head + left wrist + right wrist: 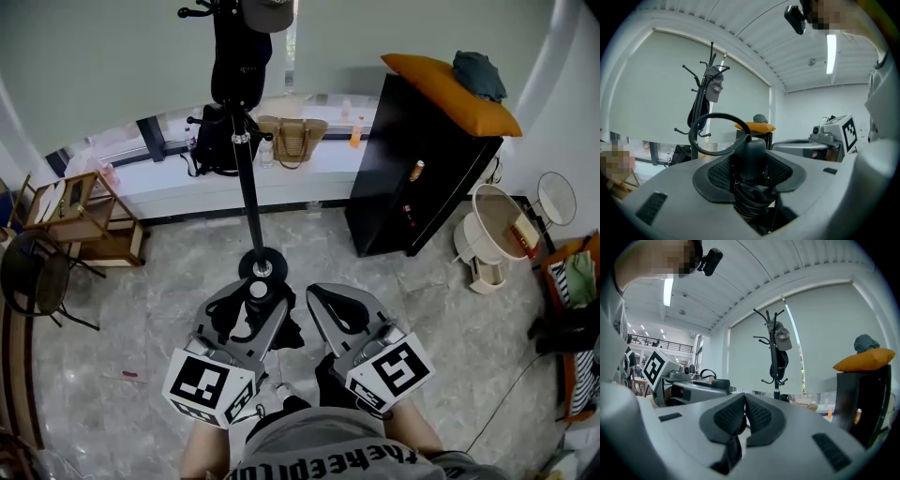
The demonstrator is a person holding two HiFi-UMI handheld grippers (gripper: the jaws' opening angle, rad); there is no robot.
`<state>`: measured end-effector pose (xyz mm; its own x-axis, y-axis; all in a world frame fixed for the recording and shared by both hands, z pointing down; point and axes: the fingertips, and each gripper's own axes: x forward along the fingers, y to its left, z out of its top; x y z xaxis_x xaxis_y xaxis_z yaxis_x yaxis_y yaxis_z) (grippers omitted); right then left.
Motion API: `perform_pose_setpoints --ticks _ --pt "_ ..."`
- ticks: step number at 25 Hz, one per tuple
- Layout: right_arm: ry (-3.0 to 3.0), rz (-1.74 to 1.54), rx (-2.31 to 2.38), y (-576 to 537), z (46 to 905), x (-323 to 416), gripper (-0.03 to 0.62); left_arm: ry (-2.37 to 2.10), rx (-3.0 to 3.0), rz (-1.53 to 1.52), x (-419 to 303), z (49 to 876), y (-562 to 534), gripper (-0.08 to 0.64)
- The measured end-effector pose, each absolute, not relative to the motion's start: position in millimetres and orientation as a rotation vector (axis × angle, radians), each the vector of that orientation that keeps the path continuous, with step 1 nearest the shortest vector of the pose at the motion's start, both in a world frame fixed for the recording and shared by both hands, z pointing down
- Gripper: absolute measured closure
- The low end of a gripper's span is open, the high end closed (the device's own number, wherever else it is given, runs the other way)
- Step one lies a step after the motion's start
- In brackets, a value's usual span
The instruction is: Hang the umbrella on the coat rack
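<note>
A black folded umbrella [246, 324] with a round handle [751, 153] and a wrist-strap loop [715, 133] stands upright in my left gripper [253, 294], which is shut on it just below the handle. The black coat rack [246, 178] rises straight ahead, its round base [261, 266] on the floor just beyond the gripper tips. A grey cap [715, 85] and a dark garment hang on the rack's upper hooks [776, 357]. My right gripper [322, 300] sits beside the left one, and its pads [759, 414] are pressed together with nothing seen between them.
A black cabinet [422, 169] topped with an orange cushion [450, 89] stands to the right of the rack. A wooden chair [80, 220] is at the left and a white fan [497, 230] at the right. A straw bag [292, 139] and a black bag [216, 141] rest on the window ledge.
</note>
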<state>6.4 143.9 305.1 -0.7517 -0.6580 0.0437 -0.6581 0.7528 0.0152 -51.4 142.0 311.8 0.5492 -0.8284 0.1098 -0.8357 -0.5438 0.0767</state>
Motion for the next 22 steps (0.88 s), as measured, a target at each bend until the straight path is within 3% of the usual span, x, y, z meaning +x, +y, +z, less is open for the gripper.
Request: perform_pose_setpoints --ticks 22 --pt "-2.999 0.008 0.829 23 295 5 0.58 -1.608 2.543 0.145 -37 308 32 0.35"
